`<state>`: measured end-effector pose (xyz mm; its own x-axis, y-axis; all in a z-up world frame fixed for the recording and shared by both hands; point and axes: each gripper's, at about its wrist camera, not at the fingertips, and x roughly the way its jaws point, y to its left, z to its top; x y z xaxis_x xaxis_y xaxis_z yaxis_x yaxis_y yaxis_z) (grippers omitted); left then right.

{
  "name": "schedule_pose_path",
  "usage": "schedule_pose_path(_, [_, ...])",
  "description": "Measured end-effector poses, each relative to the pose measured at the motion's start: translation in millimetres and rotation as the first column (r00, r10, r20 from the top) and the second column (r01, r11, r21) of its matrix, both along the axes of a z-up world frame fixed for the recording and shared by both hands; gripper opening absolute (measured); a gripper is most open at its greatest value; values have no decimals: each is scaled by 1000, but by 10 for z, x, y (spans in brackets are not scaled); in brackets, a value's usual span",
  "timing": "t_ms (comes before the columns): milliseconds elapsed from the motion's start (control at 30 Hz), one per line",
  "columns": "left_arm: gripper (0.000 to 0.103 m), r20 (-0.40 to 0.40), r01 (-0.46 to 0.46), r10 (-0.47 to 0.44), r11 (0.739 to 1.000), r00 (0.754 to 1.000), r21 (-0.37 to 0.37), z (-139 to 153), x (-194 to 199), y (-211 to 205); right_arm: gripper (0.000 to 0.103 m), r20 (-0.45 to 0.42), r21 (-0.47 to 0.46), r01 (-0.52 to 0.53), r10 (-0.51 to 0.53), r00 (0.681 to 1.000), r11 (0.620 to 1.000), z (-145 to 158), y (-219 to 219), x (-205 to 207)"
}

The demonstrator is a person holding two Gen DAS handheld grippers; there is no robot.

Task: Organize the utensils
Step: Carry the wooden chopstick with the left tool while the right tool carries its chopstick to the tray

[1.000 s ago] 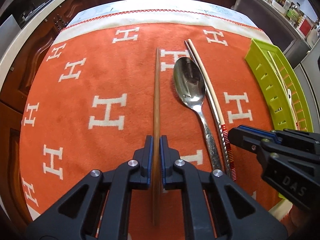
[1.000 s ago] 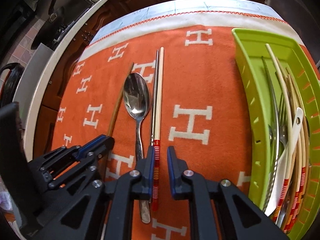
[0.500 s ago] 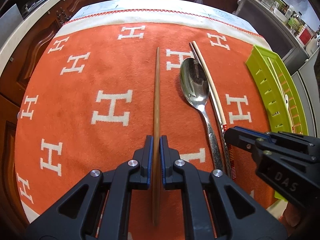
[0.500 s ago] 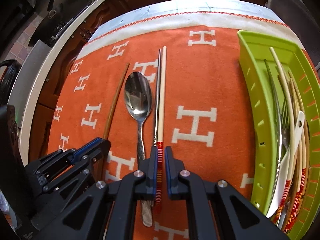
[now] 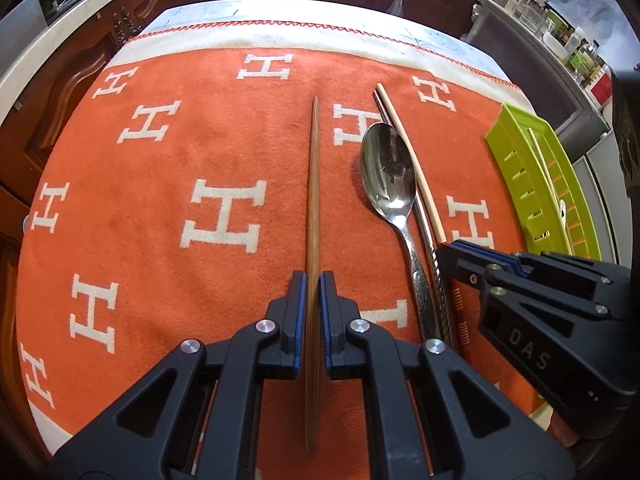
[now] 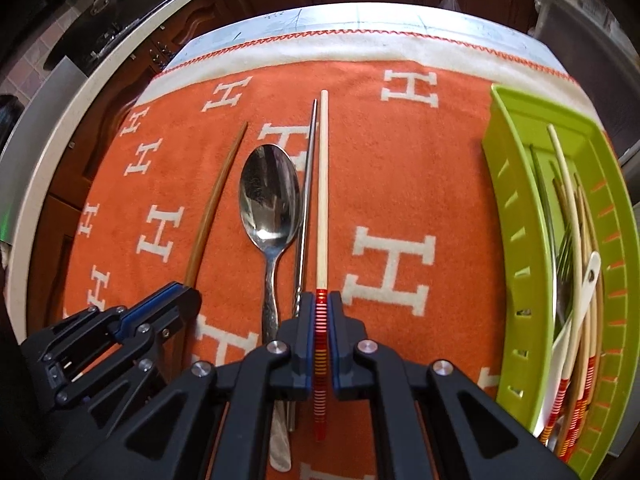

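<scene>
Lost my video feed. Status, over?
Left tool shut on brown chopstick. Right tool shut on cream chopstick. Spoon lies between; green tray unobstructed.

Bright, even daylight; soft shadows. Glare on spoon [image 6: 270, 196] bowl. Strong fisheye bending at edges, dark vignetted corners. Centre sharp, background cabinets slightly soft.
</scene>
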<state>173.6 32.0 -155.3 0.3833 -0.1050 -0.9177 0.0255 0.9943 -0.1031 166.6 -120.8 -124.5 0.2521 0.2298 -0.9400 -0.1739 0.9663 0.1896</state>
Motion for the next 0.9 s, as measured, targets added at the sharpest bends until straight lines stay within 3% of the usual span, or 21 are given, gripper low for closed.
schedule_pose_path(167, [5, -4, 41, -40, 996, 999, 84, 1, -7, -149, 6, 22, -28, -9, 10, 1000, 1000, 7, 48, -11])
schedule_pose_path(300, [5, -11, 42, -41, 994, 999, 98, 6, -14, -184, 5, 24, 9, 16, -16, 1000, 1000, 1, 2, -31])
schedule_pose_path(433, [5, -14, 52, -51, 996, 999, 79, 45, -75, -215, 5, 15, 60, 52, -53, 998, 997, 38, -127, -114])
schedule_pose_path(667, [4, 35, 78, -80, 995, 996, 67, 326, -217, -359, 5, 85, 111, 77, -87, 993, 991, 372, -390, -367])
schedule_pose_path(900, [4, 89, 151, -151, 989, 985, 3, 823, -255, -771, 5, 197, 63, 86, -97, 976, 994, 792, -788, -622])
